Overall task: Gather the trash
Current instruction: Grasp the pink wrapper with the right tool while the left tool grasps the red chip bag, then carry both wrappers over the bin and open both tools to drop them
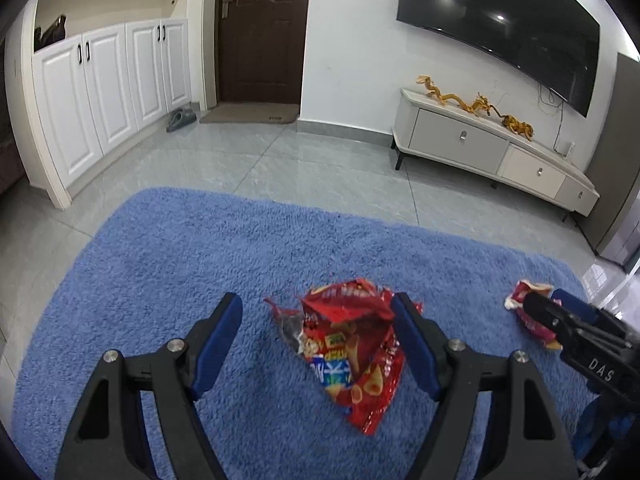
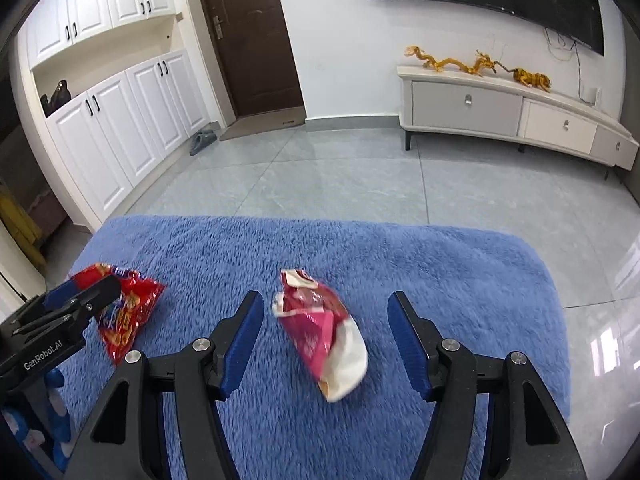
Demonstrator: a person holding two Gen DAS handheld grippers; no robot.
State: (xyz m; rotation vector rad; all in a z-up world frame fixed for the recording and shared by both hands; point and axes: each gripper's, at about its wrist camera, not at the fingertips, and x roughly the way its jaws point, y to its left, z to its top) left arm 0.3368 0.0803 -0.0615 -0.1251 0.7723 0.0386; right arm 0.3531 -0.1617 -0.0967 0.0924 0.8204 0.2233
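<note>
Blue rug (image 1: 168, 264) amid bare tile (image 2: 340, 184); both hand-held grippers gape empty over wrappers.

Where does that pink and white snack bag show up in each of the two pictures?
Left wrist view: pink and white snack bag at far right, partly behind the other hand-held gripper.
Right wrist view: centre, between the fingers.
Shared landmark: blue rug.
</note>
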